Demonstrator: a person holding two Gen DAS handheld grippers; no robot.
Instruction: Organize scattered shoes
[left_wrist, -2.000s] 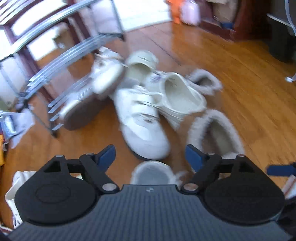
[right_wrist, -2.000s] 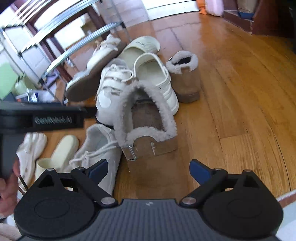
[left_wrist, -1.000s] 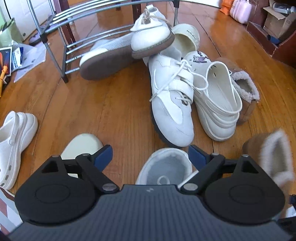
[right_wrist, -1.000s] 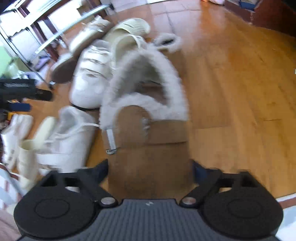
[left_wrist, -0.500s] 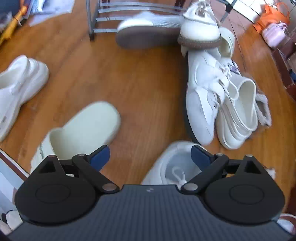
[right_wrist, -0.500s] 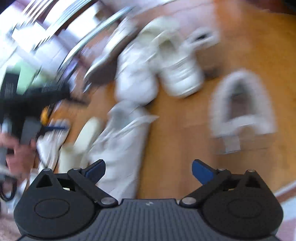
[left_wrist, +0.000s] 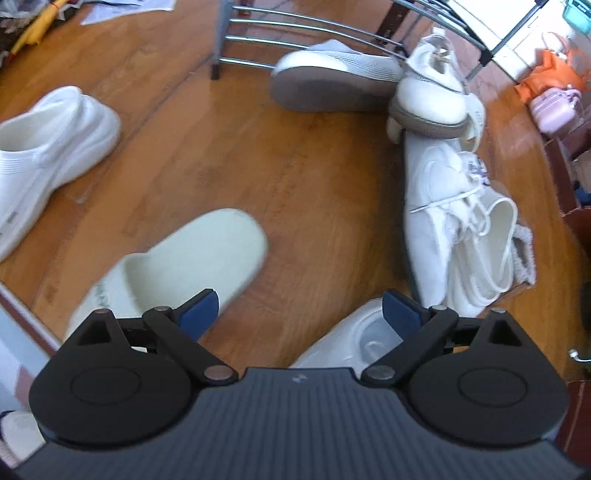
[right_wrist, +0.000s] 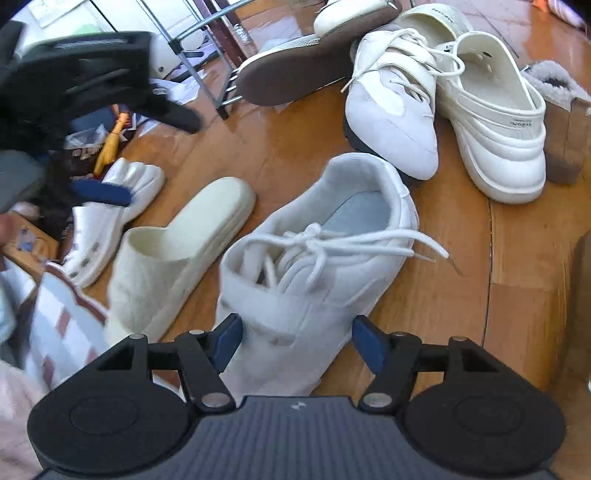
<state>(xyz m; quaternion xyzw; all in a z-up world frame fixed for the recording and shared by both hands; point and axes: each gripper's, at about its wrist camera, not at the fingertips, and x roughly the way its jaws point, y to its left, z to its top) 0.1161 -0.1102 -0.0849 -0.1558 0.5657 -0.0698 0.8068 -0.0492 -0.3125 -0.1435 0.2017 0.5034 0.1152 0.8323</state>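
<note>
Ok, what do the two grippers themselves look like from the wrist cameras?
Both look alike. The left gripper and right gripper each have a dark grey ribbed body, two round black discs at the sides, black link arms with silver pivot pins, and blue pads on the fingertips. A small pale mark sits on the ribbed body. No cables show. A light pink fuzzy sleeve shows at the edge.

Two laced sneakers (right_wrist: 317, 258), two clogs (right_wrist: 495, 110), two slides (right_wrist: 177, 251) and one fur-lined boot (right_wrist: 561, 110) are counted.
</note>
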